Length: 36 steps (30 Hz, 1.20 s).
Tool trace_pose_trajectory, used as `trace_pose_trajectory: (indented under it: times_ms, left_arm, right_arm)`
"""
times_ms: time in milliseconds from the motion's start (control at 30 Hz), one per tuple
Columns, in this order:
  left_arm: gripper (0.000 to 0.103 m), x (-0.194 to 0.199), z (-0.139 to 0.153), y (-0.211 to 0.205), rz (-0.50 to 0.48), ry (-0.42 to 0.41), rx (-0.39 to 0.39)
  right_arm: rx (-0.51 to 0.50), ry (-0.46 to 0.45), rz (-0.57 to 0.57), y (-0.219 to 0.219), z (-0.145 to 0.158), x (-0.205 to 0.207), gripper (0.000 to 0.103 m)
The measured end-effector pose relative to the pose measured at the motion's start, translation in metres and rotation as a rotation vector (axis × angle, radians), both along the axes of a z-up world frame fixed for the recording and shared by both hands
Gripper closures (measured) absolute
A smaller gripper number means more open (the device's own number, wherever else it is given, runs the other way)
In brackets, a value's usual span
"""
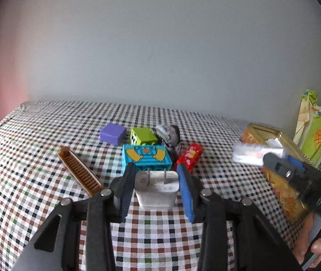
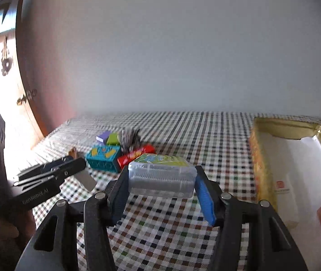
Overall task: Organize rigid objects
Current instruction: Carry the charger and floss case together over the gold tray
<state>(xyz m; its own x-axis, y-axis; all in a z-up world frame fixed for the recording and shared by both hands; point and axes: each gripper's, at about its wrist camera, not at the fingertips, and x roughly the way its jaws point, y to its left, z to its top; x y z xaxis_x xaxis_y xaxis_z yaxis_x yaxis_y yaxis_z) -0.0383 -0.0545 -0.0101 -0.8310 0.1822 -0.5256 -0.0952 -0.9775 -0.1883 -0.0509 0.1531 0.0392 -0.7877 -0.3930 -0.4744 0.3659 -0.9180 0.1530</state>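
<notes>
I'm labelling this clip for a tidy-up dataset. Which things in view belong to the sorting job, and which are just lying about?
In the job:
white charger, in the left gripper
clear plastic case, in the right gripper
gold box
teal block
purple cube
green cube
red pack
brown comb

Lying about:
checked tablecloth
green paper bag
</notes>
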Motion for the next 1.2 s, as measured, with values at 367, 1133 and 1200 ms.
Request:
trace_pose_trajectory:
  times_ms: [367, 1133, 1200]
  left_arm:
    - [0.067, 0.004, 0.007, 0.007, 0.016, 0.038, 0.043]
    - [0.067, 0.008, 0.045, 0.133, -0.192, 0.128, 0.065]
    - [0.067, 0.006, 0.047, 0.141, -0.214, 0.130, 0.066]
  right_arm:
    - [-0.081, 0.100, -0.099, 0.036, 0.021, 0.015, 0.046]
    - [-0.077, 0.267, -0.358, 0.145, 0.038, 0.050, 0.046]
    - [-0.078, 0.264, -0.376, 0.156, 0.037, 0.050, 0.046]
